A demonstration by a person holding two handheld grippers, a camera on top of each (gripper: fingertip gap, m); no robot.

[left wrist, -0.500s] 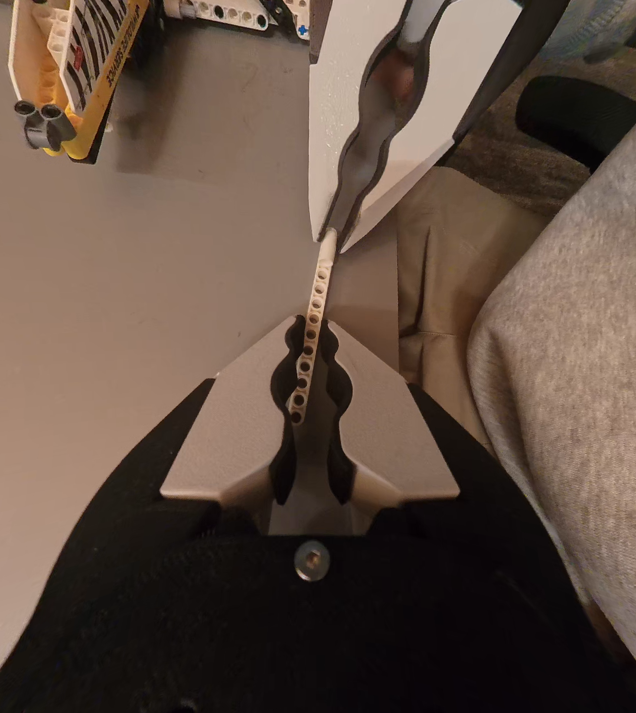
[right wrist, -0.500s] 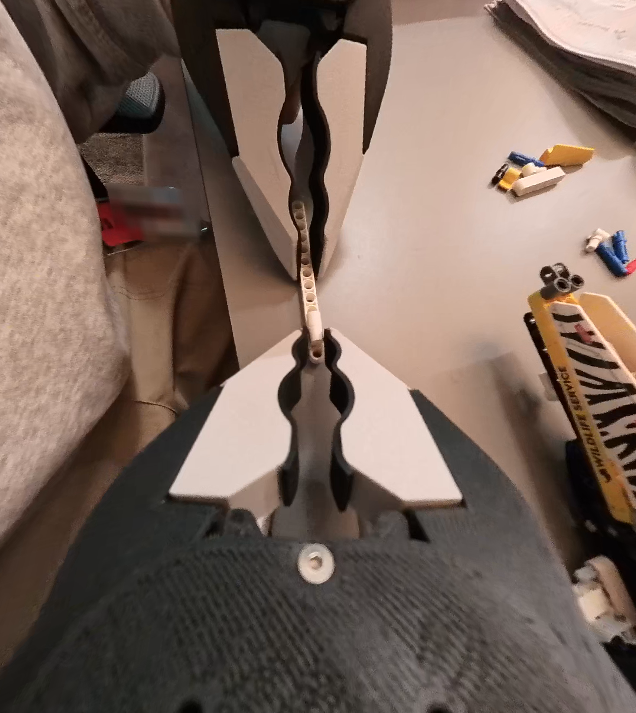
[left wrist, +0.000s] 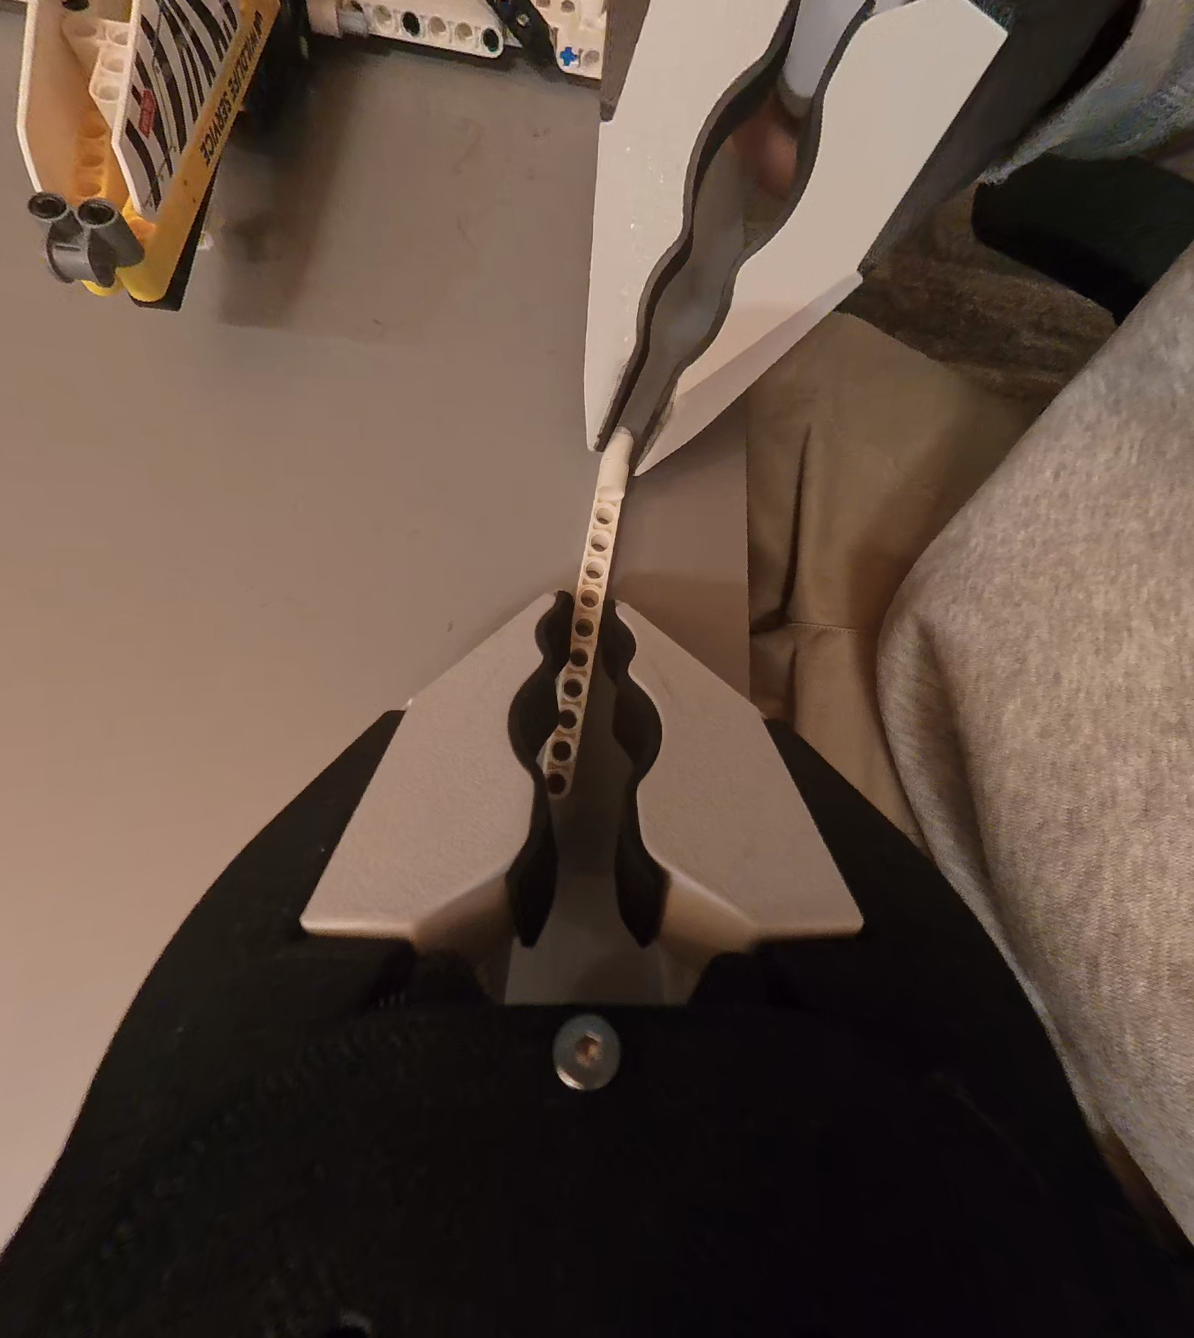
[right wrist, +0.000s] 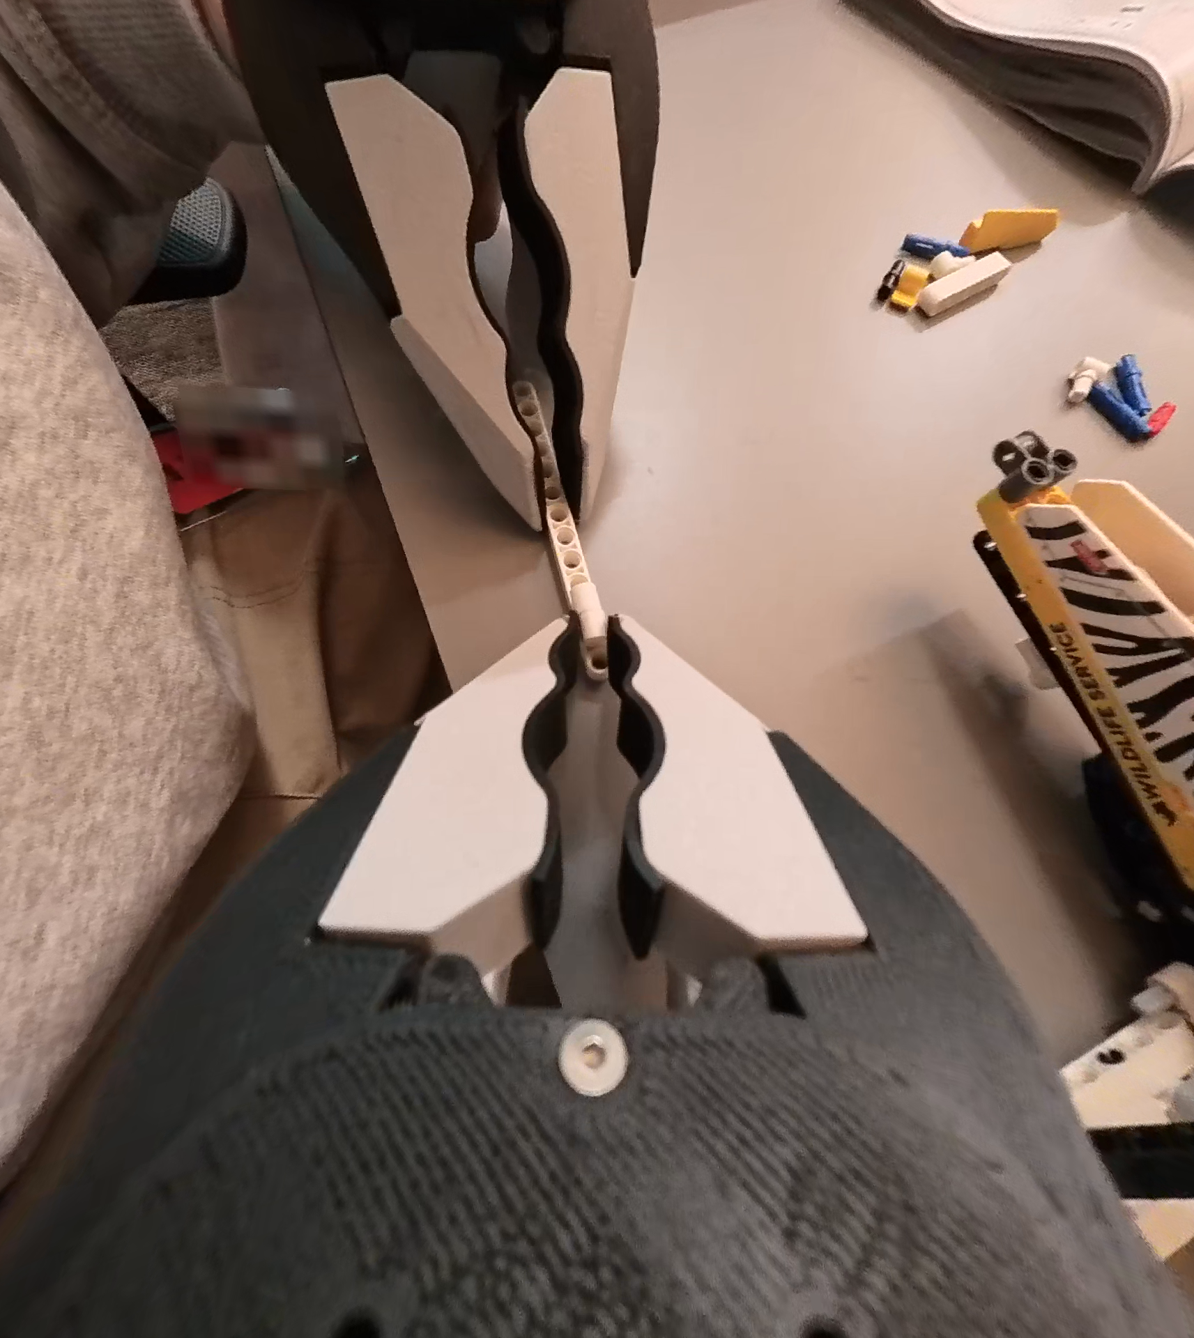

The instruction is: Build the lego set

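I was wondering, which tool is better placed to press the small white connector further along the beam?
Probably the right tool: its tips pinch the white connector at the beam's end. The left tool grips the white holed beam along its length, so it suits bracing.

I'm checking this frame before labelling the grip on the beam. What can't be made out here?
- Left wrist view: the far end of the long white holed plastic beam is hidden inside the right tongs.
- Right wrist view: the small white connector on the beam's tip is partly hidden by the right tongs' pads, so its seating is unclear.
- Both views: the yellow zebra-striped model is cut off by the frame edge.
- Right wrist view: the open paper booklet is cut off.
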